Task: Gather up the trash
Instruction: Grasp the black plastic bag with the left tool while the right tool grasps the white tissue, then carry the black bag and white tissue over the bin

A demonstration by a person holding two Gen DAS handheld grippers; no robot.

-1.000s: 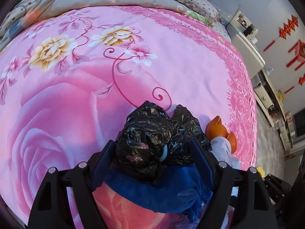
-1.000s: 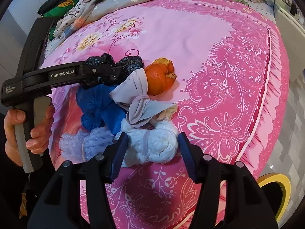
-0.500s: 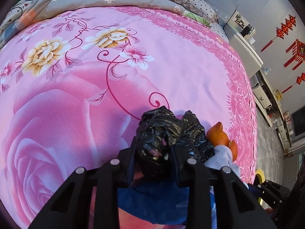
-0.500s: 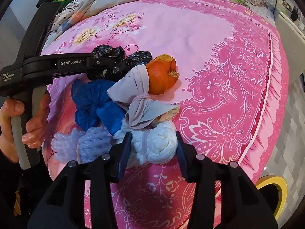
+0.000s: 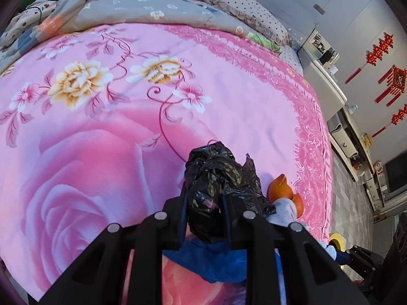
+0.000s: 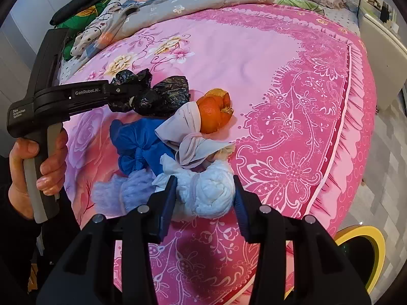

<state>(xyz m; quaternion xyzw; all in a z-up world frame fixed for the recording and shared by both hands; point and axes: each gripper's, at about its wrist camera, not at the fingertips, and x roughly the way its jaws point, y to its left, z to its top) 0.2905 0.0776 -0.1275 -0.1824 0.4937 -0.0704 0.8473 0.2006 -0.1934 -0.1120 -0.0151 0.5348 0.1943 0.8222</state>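
A pile of trash lies on the pink flowered bedspread [image 6: 254, 58]. My left gripper [image 5: 204, 203] has the crumpled black plastic bag [image 5: 213, 175] between its jaws, which are closing with the pads pressing into it. From the right wrist view, this left gripper [image 6: 132, 94] comes in from the left onto the black bag [image 6: 165, 94]. My right gripper [image 6: 204, 195] is shut on a knotted white bundle [image 6: 211, 188] at the near end of the pile. Between them lie a blue bag [image 6: 137, 145], a grey knotted bag [image 6: 188, 132] and orange peel [image 6: 213, 111].
A lilac foam wad [image 6: 114, 193] lies left of the white bundle. A yellow-rimmed bin [image 6: 361, 251] stands on the floor off the bed's near right corner. Folded quilts and pillows [image 5: 157, 7] line the far side. A white cabinet [image 5: 323, 76] stands to the right.
The left jaws went from wide apart to tight on the black bag, which has risen slightly. The right jaws narrowed onto the white bundle.
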